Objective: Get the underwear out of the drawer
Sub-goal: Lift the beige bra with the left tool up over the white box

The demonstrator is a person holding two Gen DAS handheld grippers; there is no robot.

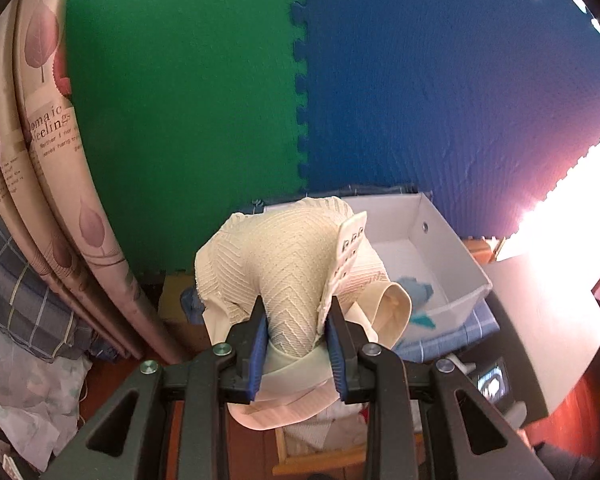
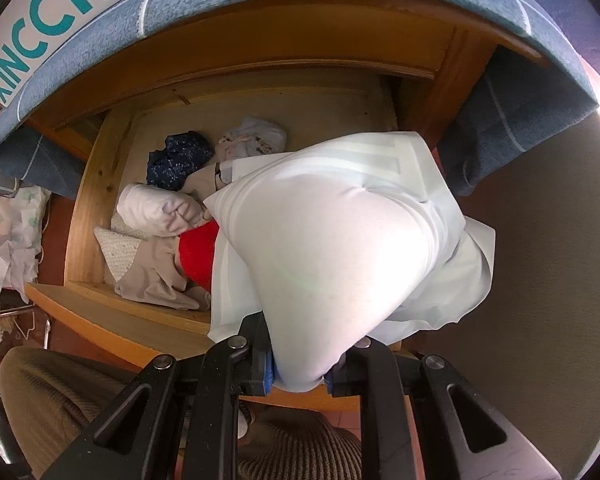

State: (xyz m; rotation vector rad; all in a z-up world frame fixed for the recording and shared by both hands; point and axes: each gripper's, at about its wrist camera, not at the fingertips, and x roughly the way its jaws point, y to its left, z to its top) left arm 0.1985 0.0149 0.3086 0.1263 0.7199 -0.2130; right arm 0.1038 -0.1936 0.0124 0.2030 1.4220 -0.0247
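left wrist view: the left hand-held gripper (image 1: 296, 332) is clamped on a cream bra (image 1: 284, 264) with a raised chevron weave, its blue pads pressing the fabric from both sides. the garment bulges up above the fingers, and a hook-and-eye strap end (image 1: 350, 248) stands up on its right side; a smooth cream band loops below the pads. the bra is held up in the air in front of a wall of green foam tiles (image 1: 180, 100) and blue foam tiles (image 1: 440, 80). behind it, to the right, sits an open white box (image 1: 452, 256) on a blue checked cloth, with a small blue scrap of fabric (image 1: 416, 290) inside. patterned curtains (image 1: 48, 152) with leaf prints hang at the left.

right wrist view: the right hand-held gripper (image 2: 300, 376) points steeply down and is closed tight on a pale white undergarment (image 2: 340, 240), which balloons out above the pads and hides the right part of the open wooden drawer (image 2: 100, 208). the drawer lies below, still holding a dark blue patterned piece (image 2: 180, 160), a white floral piece (image 2: 256, 138), a rolled white piece (image 2: 156, 210), a red piece (image 2: 198, 252) and a beige piece with a knitted cream corner (image 2: 156, 276). a white shoe box (image 2: 52, 12) printed in teal stands on the blue cloth above the drawer. a ribbed tan trouser leg (image 2: 56, 400) shows at the bottom.
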